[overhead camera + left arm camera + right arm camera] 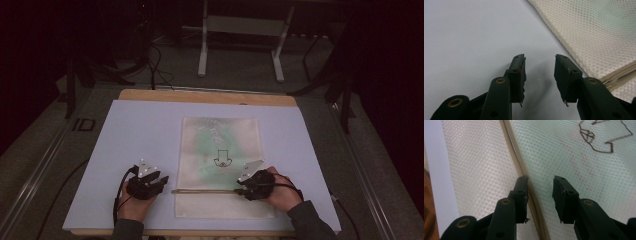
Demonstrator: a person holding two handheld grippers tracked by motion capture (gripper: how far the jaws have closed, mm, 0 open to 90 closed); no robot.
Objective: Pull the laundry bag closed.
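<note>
You are bringing the right claw (540, 191), half-open, over the mesh bag's (220, 135) zipper (534, 195), not yet gripping; left claw (539, 72) is waiting open on the worktop (135, 130).

Hand-held grippers (161, 180) (239, 190) beside mesh bag (220, 145)

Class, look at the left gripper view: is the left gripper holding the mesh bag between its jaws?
No: the left gripper has its jaws apart over the bare table sheet, with the mesh bag lying off to one side.

One mesh bag (220, 150), one zipper (202, 191), two grippers, one white board (140, 135), one wooden table (150, 95)
</note>
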